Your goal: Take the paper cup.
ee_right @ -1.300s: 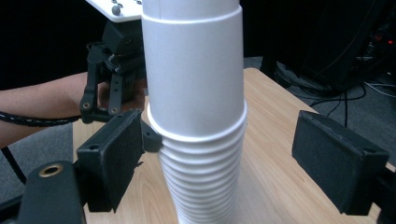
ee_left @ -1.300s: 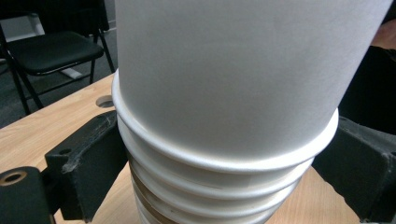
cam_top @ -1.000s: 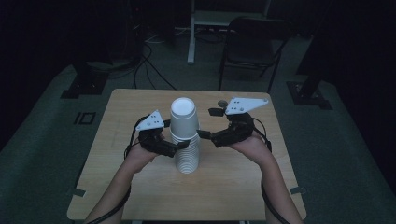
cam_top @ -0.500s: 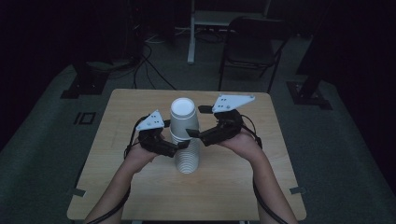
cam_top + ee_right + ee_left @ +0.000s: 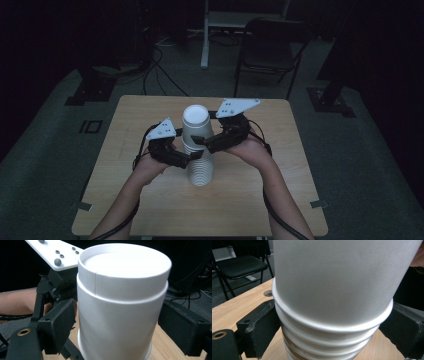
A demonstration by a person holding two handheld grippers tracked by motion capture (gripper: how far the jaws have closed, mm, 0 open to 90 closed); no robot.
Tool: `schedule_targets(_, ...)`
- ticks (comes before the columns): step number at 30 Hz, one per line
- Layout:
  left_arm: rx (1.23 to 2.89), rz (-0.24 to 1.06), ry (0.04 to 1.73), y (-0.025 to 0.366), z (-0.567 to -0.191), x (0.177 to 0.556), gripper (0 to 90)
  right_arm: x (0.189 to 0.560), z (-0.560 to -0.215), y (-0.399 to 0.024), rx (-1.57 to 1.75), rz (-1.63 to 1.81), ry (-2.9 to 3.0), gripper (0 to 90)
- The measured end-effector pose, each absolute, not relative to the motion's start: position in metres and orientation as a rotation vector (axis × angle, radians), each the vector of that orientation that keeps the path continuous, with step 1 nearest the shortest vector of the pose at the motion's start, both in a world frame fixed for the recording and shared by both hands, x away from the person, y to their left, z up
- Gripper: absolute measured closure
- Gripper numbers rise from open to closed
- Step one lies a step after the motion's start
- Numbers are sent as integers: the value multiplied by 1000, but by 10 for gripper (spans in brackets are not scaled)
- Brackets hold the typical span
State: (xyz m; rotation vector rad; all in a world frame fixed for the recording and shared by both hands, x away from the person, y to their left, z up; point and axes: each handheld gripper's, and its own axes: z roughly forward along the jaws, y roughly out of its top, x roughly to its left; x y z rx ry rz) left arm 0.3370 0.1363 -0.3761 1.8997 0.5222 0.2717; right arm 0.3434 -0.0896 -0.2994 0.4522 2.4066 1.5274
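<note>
My right gripper (image 5: 200, 141) sits at the top of the stack of white paper cups (image 5: 197, 150), its two black jaws set either side of the uppermost cup (image 5: 120, 307), which stands upside down with its flat base up. In the right gripper view the left jaw lies against the cup's wall, while the right jaw stands just beside it and I cannot tell whether it touches; the jaws have just been opening, with that cup between them, so I read them as spread and not clamping. The person's right hand (image 5: 250, 147) carries the gripper from the right, its grey three-cornered plate (image 5: 237, 106) tilted above.

My left gripper (image 5: 192, 157) comes in lower from the left, and its black jaws bracket the rolled rims of the nested cups (image 5: 332, 332) under the top one. In the left gripper view both pads press against those rims, so it is gripping the stack. The person's left hand (image 5: 150, 165) holds it near the tabletop.

The stack stands upright near the middle of the light wooden tabletop (image 5: 250, 210), a little nearer the far edge. Beyond the far edge a dark folding chair (image 5: 272, 45) stands on the grey floor, and black cables (image 5: 160, 65) trail off the far left corner.
</note>
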Motion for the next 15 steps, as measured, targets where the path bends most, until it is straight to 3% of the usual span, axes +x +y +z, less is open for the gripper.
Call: schedule_targets(15,1900,270,524,136,-376,337,70,346,-298,-82,470,1516,2393,182)
